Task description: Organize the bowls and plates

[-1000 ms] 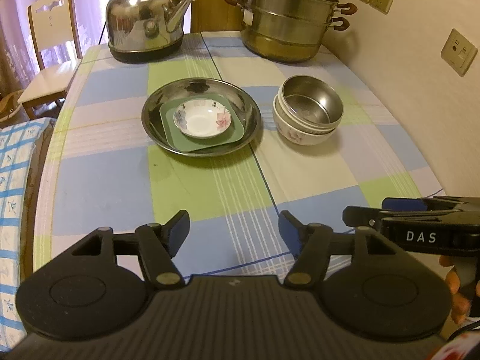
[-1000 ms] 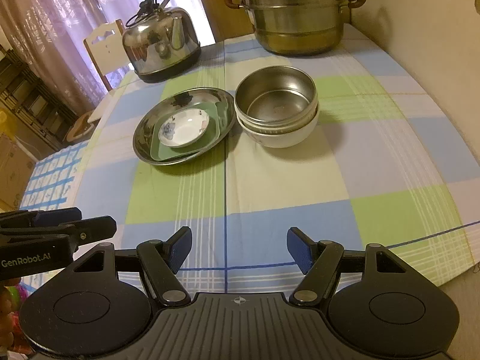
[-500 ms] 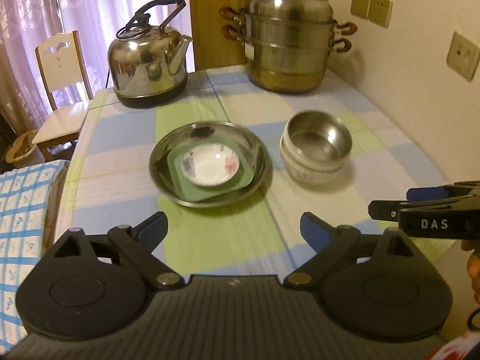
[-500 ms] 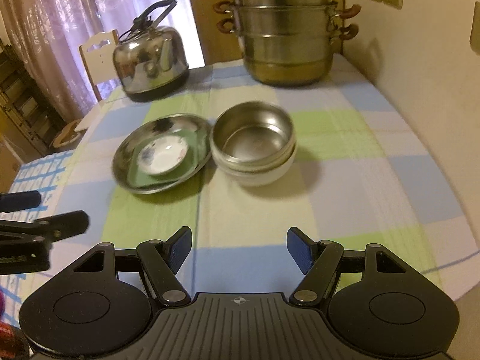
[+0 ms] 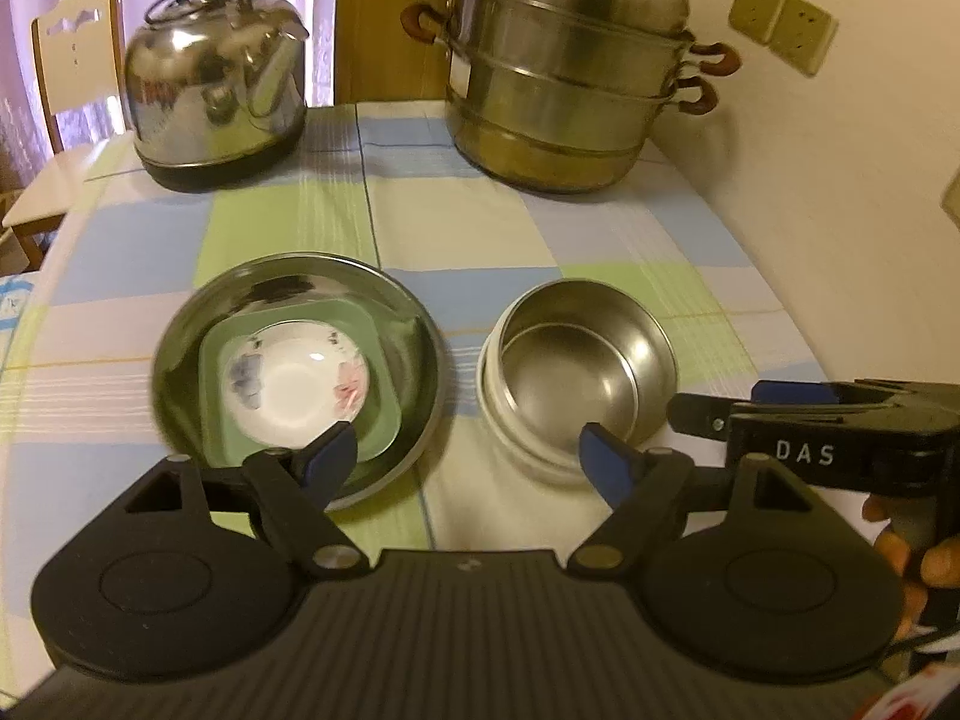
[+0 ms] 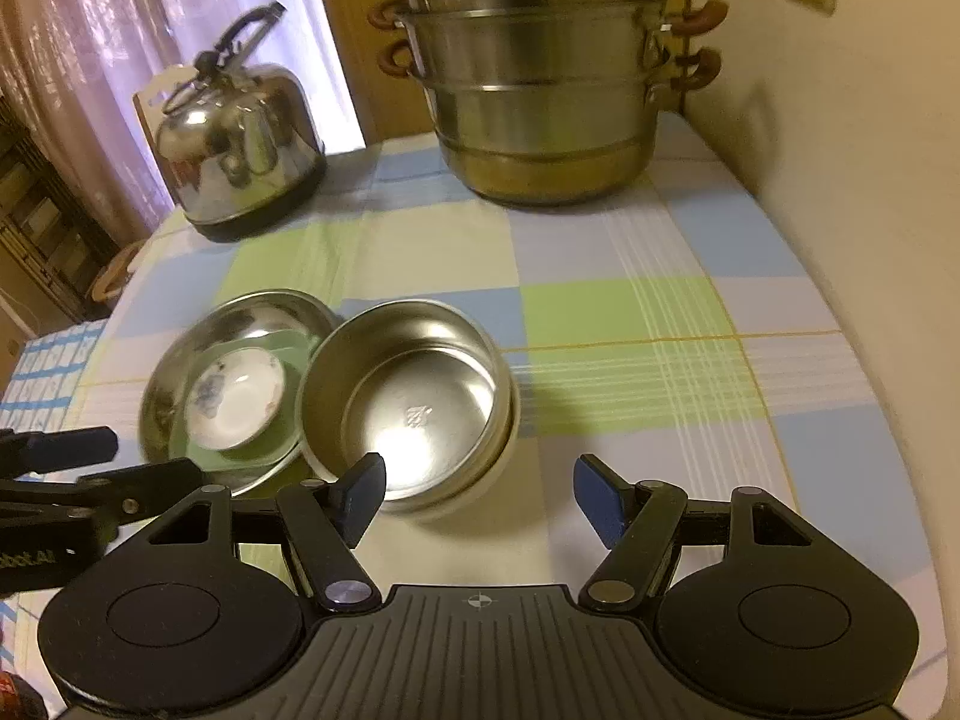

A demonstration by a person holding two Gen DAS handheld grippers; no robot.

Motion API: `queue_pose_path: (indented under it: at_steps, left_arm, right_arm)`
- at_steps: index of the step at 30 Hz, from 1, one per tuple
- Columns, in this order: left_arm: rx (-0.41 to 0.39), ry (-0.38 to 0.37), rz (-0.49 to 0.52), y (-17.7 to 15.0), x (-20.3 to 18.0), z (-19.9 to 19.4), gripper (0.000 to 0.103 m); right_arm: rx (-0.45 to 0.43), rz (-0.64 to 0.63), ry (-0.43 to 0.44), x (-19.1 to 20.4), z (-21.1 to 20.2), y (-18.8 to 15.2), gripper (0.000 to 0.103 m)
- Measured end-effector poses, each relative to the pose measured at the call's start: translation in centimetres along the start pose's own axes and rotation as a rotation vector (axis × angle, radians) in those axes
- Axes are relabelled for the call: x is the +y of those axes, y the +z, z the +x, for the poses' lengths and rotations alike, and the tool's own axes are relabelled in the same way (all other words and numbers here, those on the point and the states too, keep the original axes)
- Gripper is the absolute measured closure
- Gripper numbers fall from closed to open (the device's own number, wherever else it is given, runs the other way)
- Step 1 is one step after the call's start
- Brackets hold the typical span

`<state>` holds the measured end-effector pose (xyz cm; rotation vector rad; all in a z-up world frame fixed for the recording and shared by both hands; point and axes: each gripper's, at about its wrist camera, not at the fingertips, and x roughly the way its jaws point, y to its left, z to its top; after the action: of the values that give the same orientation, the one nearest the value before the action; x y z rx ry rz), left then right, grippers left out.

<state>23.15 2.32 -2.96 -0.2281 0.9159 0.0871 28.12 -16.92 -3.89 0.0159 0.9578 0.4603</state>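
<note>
Dining table (image 5: 492, 228) under a checked blue, green and cream cloth, set against a cream wall on the right, with curtains and a white chair (image 5: 72, 60) beyond its far left corner. At the far edge, a steel kettle (image 5: 219, 96) is standing left and a tiered steamer pot (image 5: 570, 84) right. Towards the near edge, two stacks are sitting just beside each other: a wide steel plate (image 5: 288, 276) carrying a green square plate (image 5: 384, 414) and a small flowered bowl (image 5: 294, 384), and a steel bowl (image 5: 588, 372) nested in a white bowl (image 5: 534, 456). The left gripper (image 5: 468, 456) is being held above the near rims, its jaws having just been closing yet standing apart with nothing between them. The right gripper (image 6: 480, 489) is being held open and empty over the steel bowl's near rim. The step is judged to be an approach to the stacks; a grip is best taken on a near rim, one pad inside and one outside, and the lift kept level so that nested pieces are not dragged along. The two grippers are crowding each other at the near edge. Open cloth is being left to the right of the bowls and across the middle, for setting pieces down.
</note>
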Motion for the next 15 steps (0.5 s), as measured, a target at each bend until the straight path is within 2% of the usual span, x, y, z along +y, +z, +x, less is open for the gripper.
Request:
queue_pose_path:
  at_steps: [5,8,10,15]
  left_arm:
    - [0.053,-0.007,-0.043,1.0,-0.5,3.3,0.037]
    - [0.088,0.005,-0.061,1.3,-0.7,4.9,0.047]
    - [0.105,0.006,-0.078,1.6,-0.7,5.8,0.052]
    - [0.134,0.031,-0.094,2.1,-0.9,7.4,0.061]
  right_arm:
    - [0.049,-0.028,-0.010,-1.2,3.0,1.6,0.033]
    - [0.077,-0.044,-0.009,-1.5,4.6,2.3,0.034]
    - [0.101,-0.050,-0.006,-1.6,5.5,2.5,0.044]
    - [0.149,-0.050,0.016,-1.8,7.0,3.0,0.055]
